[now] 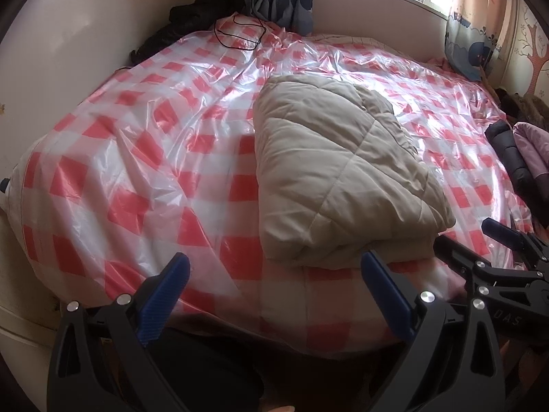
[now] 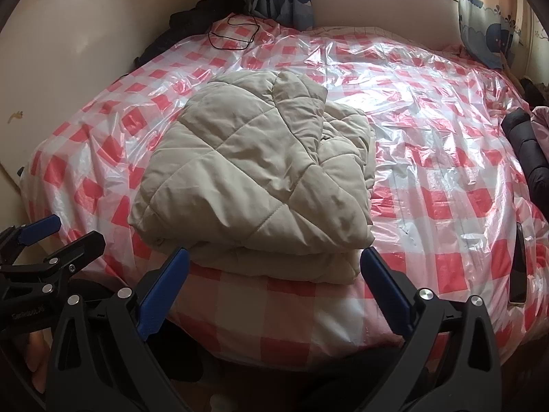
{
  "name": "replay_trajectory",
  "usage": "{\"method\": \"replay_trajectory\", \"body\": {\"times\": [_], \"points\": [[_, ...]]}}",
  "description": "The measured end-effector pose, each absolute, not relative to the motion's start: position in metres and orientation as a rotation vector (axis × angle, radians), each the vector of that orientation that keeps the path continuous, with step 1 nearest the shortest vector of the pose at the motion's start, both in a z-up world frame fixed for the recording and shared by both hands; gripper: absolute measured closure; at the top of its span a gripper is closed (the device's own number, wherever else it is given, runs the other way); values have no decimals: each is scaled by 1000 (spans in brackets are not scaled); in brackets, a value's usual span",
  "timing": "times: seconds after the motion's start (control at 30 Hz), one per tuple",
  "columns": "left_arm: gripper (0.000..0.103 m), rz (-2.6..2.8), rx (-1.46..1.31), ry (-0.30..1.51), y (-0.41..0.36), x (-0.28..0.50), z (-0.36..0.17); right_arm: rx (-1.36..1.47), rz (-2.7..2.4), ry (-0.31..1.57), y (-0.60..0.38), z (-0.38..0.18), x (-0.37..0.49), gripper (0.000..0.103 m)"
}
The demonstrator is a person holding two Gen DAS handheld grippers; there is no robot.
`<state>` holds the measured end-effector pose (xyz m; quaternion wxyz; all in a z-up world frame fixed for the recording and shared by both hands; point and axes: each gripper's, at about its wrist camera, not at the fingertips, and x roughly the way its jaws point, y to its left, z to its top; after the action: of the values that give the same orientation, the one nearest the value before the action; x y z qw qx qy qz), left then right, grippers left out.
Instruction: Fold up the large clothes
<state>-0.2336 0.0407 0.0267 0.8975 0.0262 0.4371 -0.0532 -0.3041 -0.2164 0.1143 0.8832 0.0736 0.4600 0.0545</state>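
- Beige quilted padded coat (image 2: pixel 254 178) lies near the front edge of the bed, already doubled into a thick, roughly rectangular bundle; at least two layers show stacked at its near edge, so I judge the folding largely done
- what may remain is squaring the loose, rumpled flap on its right side, and perhaps setting the bundle aside; neither picture shows a fold in progress
- left gripper (image 1: pixel 274 295) hovers spread wide in front of the bed's edge, grasping nothing; its blue ribbed fingers (image 1: pixel 168 302) sit clear of the cloth
- right gripper (image 2: pixel 274 292) likewise hangs released, its fingers apart and just short of the bundle's near edge; empty
- glossy red-and-white checked plastic sheet (image 1: pixel 137 158) covers the whole bed; thin, crinkled, catching window glare, likely slippery under the coat
- coat fabric looks matte and puffy, stitched in broad diamond panels; soft, springy, prone to unfolding
- dark rolled garment (image 1: pixel 511 158) and pale purple cloth (image 1: pixel 532 144) lie at the bed's right edge, well apart from the coat; thin black cable (image 2: pixel 233 34) loops on the sheet at the far corner
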Motion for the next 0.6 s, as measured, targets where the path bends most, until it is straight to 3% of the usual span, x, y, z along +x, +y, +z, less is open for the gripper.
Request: {"method": "replay_trajectory", "body": {"times": [0.6], "points": [[7, -99, 33, 965, 45, -229, 14, 154, 107, 984, -219, 100, -302, 7]]}}
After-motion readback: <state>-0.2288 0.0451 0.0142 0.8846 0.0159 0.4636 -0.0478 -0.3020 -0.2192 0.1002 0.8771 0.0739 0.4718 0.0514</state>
